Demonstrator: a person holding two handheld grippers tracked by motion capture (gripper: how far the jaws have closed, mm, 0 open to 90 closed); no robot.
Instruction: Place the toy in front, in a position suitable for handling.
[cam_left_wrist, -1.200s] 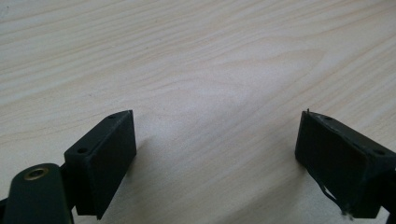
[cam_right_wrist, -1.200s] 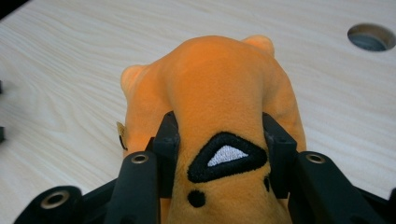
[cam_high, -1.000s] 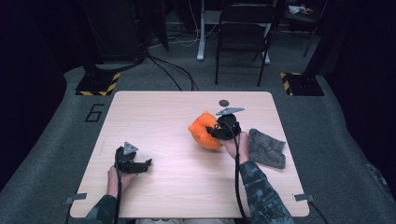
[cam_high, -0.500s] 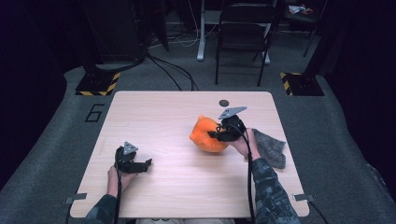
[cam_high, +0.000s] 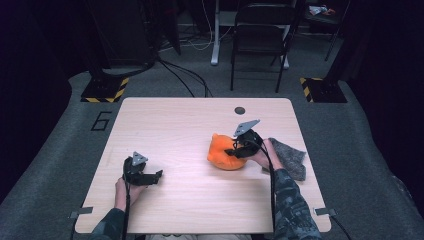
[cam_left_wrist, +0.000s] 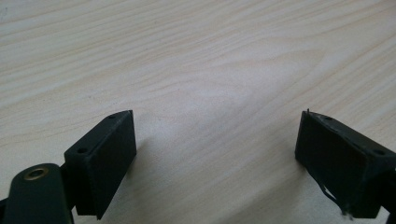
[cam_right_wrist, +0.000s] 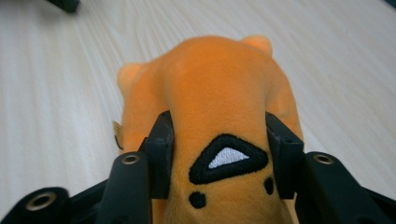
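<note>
Now my right fingers (cam_right_wrist: 217, 154), just easing apart, still pinch the plush (cam_right_wrist: 215, 102) on the surface (cam_high: 175, 125); next, release fully. Left fingers (cam_left_wrist: 215, 158) gape empty.

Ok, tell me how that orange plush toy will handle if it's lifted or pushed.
The orange plush toy bulges between the right tongs, so it's probably soft and squashy. Being plush, it's likely light and unbreakable. Its rounded, slumped body on the table suggests it would flop or drag rather than roll.
</note>
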